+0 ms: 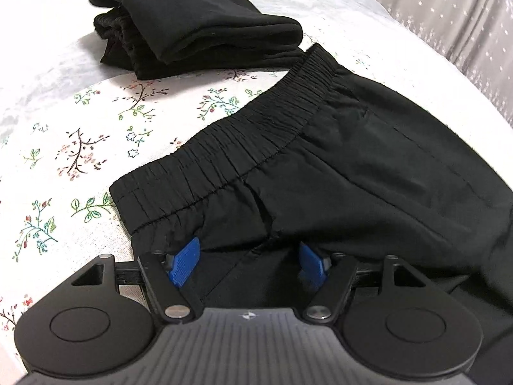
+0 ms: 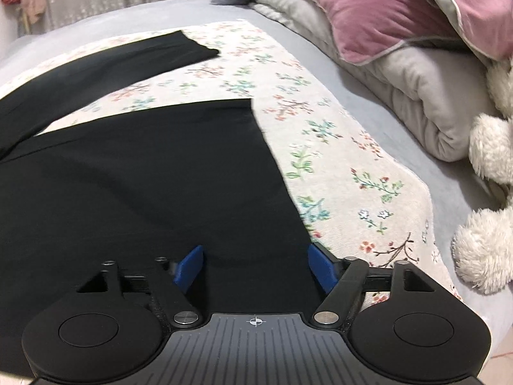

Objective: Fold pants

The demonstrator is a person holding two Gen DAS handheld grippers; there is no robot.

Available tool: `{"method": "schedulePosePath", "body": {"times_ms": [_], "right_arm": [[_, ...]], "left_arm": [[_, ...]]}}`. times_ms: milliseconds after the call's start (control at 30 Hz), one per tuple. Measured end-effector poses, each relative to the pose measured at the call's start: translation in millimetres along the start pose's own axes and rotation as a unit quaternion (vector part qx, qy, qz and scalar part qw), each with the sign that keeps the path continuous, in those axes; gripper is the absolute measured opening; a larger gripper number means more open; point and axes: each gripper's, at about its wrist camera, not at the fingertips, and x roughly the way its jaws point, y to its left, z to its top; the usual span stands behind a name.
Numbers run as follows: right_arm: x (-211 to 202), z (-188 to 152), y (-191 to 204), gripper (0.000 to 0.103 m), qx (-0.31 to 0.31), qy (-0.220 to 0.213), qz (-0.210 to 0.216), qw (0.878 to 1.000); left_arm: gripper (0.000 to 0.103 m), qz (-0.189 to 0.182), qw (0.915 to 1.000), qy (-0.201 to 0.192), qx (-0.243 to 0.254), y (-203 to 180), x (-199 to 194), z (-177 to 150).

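Note:
Black pants (image 1: 336, 160) lie spread on a floral sheet (image 1: 80, 147), their elastic waistband (image 1: 240, 147) running diagonally toward the near left. My left gripper (image 1: 248, 247) hovers low over the near waist corner, blue pads (image 1: 187, 256) wide apart and open, with cloth lying below the gap. In the right wrist view both legs stretch away: the near leg (image 2: 144, 176) ends in a hem at mid-frame, and the far leg (image 2: 112, 61) lies beyond it. My right gripper (image 2: 255, 252) stands open over the near leg's right edge, with nothing pinched.
A folded stack of black garments (image 1: 192, 25) sits on the bed beyond the waistband. A pink pillow (image 2: 384, 12), a grey duvet (image 2: 416, 89) and a white plush toy (image 2: 490, 160) line the right side. A dotted curtain (image 1: 449, 16) hangs behind.

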Motion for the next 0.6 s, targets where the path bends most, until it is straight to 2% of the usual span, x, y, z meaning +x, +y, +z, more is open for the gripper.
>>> {"method": "schedulePosePath", "body": {"times_ms": [67,200,300,433,600], "right_arm": [[4,2,-6,0.084,0.013,0.004,-0.004,1.0],[4,8,-11,0.084,0.04,-0.005,-0.02,0.999],[-4,13,-1,0.084,0.033,-0.033,-0.045,0.998],[-6,24,8,0.085,0.035,-0.045,-0.029,0.998],[0,41,23,0.086,0.041,-0.051,-0.009,0.998]], "left_arm": [[0.078,-0.008,0.9995,0.0,-0.03,6,-1,5],[0.081,-0.026,0.9974,-0.014,-0.067,10,-11,8],[0.089,-0.037,0.9964,-0.038,-0.066,3,-20,13],[0.091,-0.041,0.9961,-0.059,-0.051,-15,-20,25],[0.093,-0.068,0.9945,-0.065,-0.048,-34,-2,43]]}}
